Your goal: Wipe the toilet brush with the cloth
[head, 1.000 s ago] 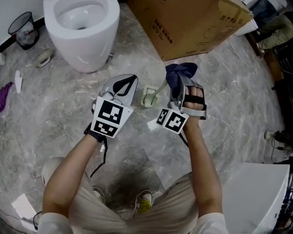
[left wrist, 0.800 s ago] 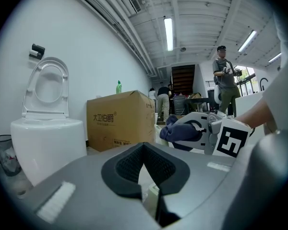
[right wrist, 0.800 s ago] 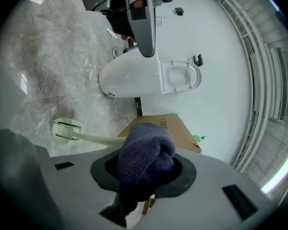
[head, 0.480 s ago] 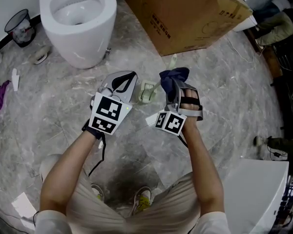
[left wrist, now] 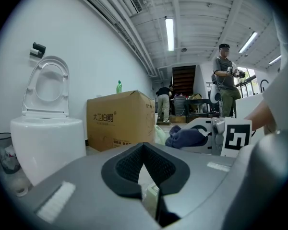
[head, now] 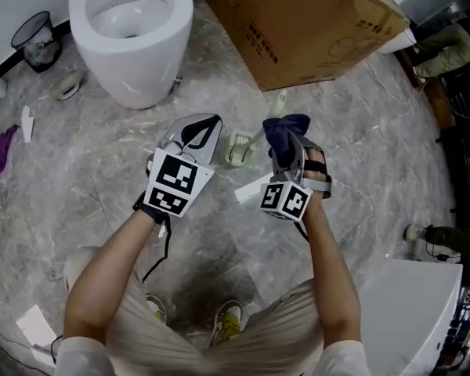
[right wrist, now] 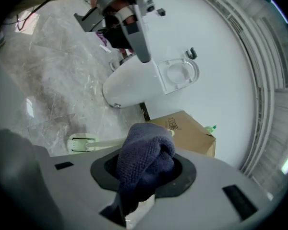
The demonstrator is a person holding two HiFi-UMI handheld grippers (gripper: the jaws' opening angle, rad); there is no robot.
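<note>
A pale green toilet brush (head: 239, 149) lies on the marble floor between my two grippers, its handle running up toward the cardboard box. In the right gripper view the brush (right wrist: 84, 143) lies below and beyond the jaws, not touching them. My right gripper (head: 290, 149) is shut on a bunched dark blue cloth (head: 285, 130), which bulges out of the jaws (right wrist: 144, 150) just above the brush handle. My left gripper (head: 215, 122) hovers left of the brush head, its black pads (left wrist: 129, 169) meeting at the tips with nothing held.
A white toilet (head: 129, 45) with raised seat stands at the back left, with a large cardboard box (head: 313, 22) to its right. A small bin (head: 35, 41) and a purple rag (head: 4, 151) lie far left. A white cabinet (head: 411, 319) stands lower right. People stand far off (left wrist: 225, 80).
My right gripper has drifted slightly right and nearer with the cloth still in it, and its marker cube has turned. The left gripper and the brush have stayed about where they were.
</note>
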